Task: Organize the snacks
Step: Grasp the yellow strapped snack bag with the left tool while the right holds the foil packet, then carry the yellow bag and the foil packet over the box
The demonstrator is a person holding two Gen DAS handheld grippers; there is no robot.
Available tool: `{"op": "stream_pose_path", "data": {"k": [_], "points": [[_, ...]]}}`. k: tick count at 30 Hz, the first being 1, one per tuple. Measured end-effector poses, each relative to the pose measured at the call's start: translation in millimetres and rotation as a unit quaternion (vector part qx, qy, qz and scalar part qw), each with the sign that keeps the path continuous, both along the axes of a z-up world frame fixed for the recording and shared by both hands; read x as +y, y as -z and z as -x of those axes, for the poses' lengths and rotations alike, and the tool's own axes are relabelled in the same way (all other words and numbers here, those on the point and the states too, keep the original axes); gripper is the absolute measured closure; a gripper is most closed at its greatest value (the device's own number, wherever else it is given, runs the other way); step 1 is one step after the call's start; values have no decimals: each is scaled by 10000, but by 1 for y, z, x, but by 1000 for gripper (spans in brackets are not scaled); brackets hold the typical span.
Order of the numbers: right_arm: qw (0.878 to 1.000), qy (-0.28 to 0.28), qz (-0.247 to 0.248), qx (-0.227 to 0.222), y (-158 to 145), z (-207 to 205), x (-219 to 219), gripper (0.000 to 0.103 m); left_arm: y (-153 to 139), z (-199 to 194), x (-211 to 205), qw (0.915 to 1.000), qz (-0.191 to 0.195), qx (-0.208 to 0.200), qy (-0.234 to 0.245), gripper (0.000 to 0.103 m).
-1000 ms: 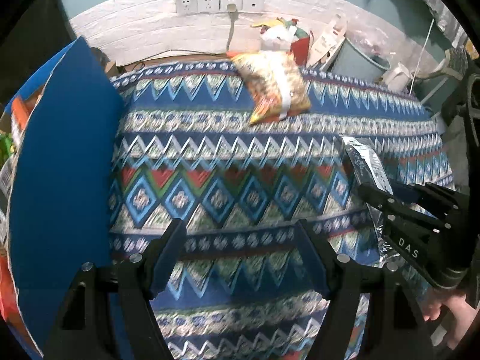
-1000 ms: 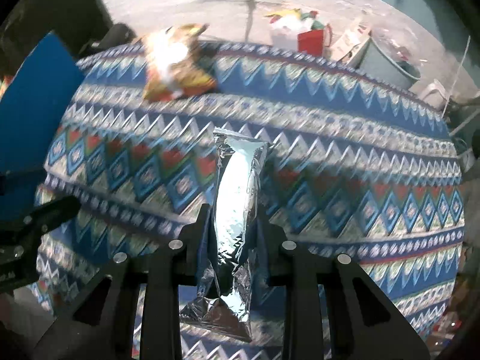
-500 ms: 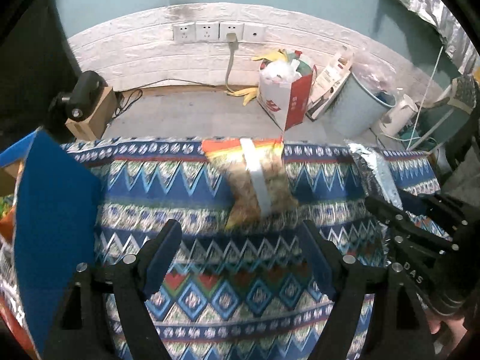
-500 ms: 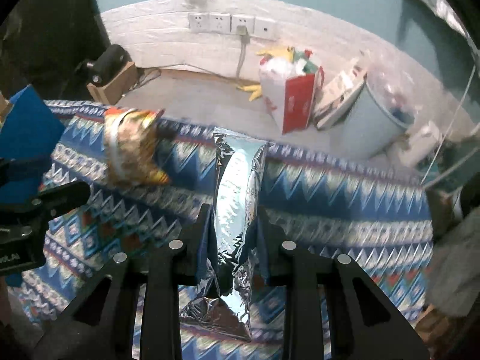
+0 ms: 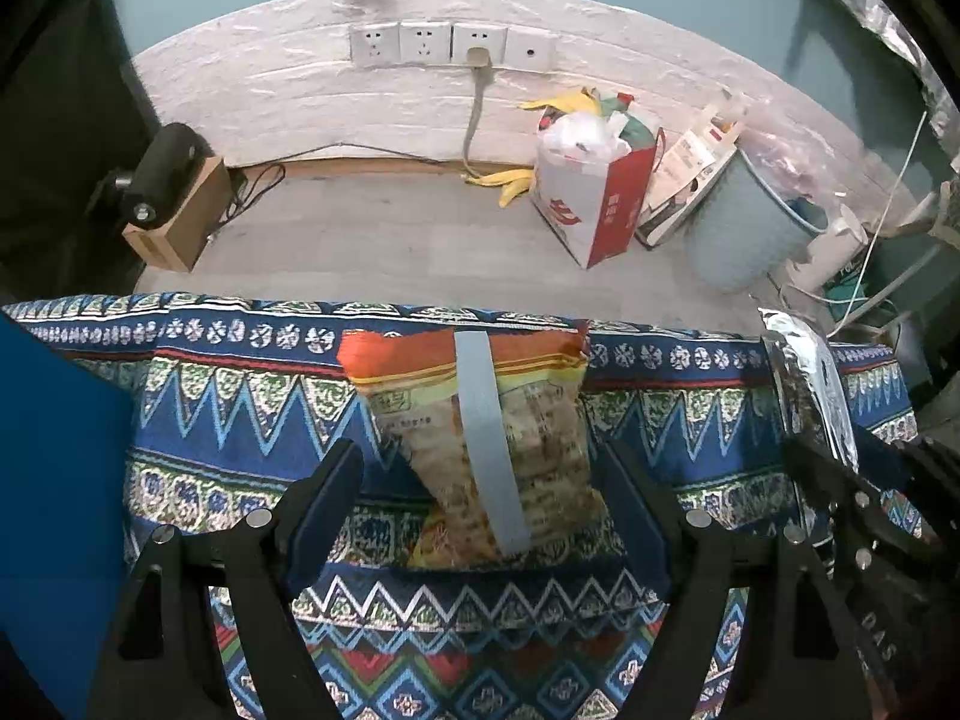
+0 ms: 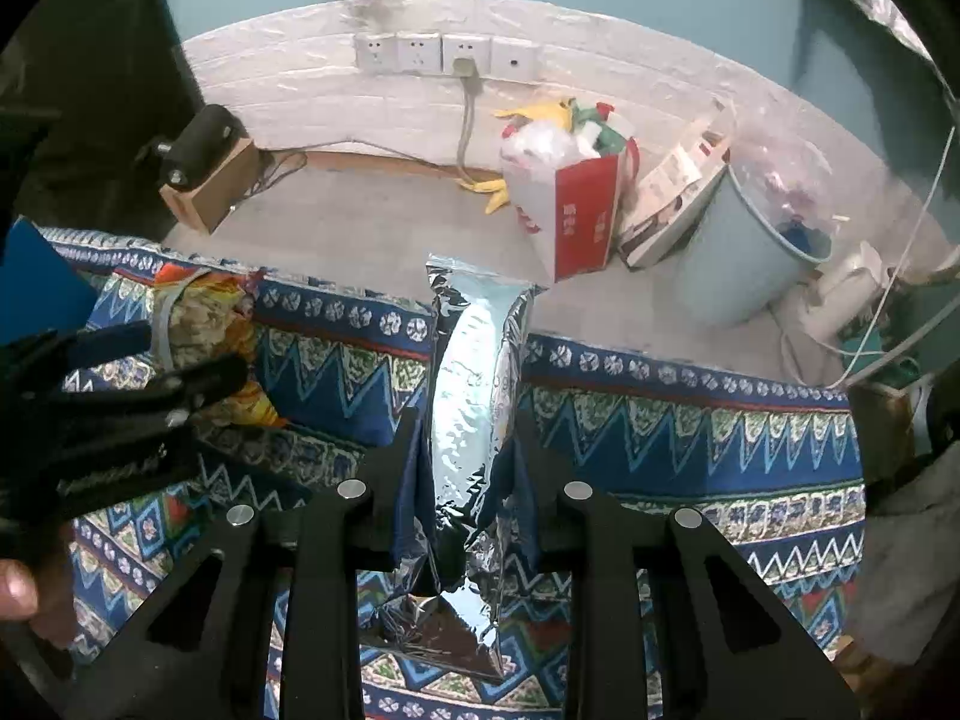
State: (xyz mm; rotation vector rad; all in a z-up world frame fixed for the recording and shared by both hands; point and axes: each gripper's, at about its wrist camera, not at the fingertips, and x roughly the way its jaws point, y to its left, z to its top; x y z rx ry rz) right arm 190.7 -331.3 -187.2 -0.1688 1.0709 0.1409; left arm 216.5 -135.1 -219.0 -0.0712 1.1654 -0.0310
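An orange snack bag (image 5: pixel 480 450) with a grey strip lies near the far edge of the patterned tablecloth (image 5: pixel 240 396). My left gripper (image 5: pixel 480 492) is open, one finger on each side of the bag's near end. My right gripper (image 6: pixel 468 462) is shut on a silver foil bag (image 6: pixel 474 384) and holds it upright above the cloth. The foil bag (image 5: pixel 810 384) and right gripper (image 5: pixel 864 498) show at the right of the left wrist view. The orange bag (image 6: pixel 204 324) and left gripper (image 6: pixel 150 372) show at the left of the right wrist view.
A blue box wall (image 5: pixel 54 480) stands at the left table edge. Beyond the far edge, on the floor, are a red-and-white bag of rubbish (image 5: pixel 594 192), a grey-blue bin (image 5: pixel 744 228), a cardboard box (image 5: pixel 180 216) and wall sockets (image 5: pixel 450 45).
Both grippers have moved forward toward the table's far edge. The orange bag now lies between my left fingers. The right gripper stays shut on the foil bag.
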Motion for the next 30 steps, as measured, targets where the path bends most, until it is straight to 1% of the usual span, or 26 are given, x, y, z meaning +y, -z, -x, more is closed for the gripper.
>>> {"op": "stream_pose_path", "data": {"k": [1,2,3,4,5,6,7,9,17,25,30], "points": [[10000,-9,26,-2,1,0,1,77,1,-1,0,10000,-9,7,16,22],[10000,-33,75,-9,3,1,2,77,2,-1,0,10000,8,-11,31,25],[9999,-56,116,-6,5,1,3,77,2,0,1,9999,49,-46,81,35],[9999,-68,145,-6,6,1,4,77,1,0,1,9999,82,-54,128,40],[9998,-75,159,-5,7,2,5,77,1,0,2,9998,127,-47,169,52],[9998,-75,161,-3,8,3,5,77,1,0,2,9996,194,-34,205,60],[9998,-74,157,-6,8,3,6,77,0,1,2,9996,188,-26,215,61],[9998,-87,177,-11,8,5,7,77,-2,4,0,9995,29,-82,292,64],[9999,-25,123,-74,-3,14,11,77,-26,27,2,9980,-105,-343,515,65],[9997,-26,92,-246,-26,30,22,77,-57,54,14,9964,-186,-583,582,65],[9993,-42,2,-364,-46,44,31,77,-78,74,20,9949,-208,-743,649,65]]}}
